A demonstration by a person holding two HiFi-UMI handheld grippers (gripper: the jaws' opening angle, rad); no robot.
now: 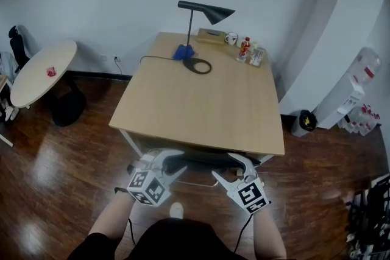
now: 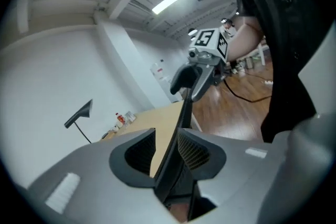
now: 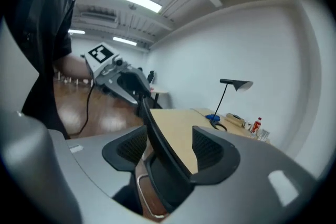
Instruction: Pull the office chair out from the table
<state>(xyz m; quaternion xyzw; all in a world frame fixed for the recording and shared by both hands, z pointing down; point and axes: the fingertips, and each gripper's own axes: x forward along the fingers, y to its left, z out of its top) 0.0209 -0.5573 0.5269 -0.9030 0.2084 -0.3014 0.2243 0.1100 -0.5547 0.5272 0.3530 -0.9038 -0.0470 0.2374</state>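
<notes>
Left claw point(image 2: 167, 152): jaws part-open, astride the top edge of the black thin-backed office chair point(image 1: 194, 161), not clamped. Right claw point(image 3: 170, 147): jaws wide, same edge between them, no grip. Chair sits tucked under the light wooden table point(image 1: 201, 106); the pull apparently remains undone. Seat and base hidden beneath the tabletop.

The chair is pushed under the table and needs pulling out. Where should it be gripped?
Grip the chair by the top edge of its back, from the near side: that edge is thin and alone sticks out from under the table.
</notes>
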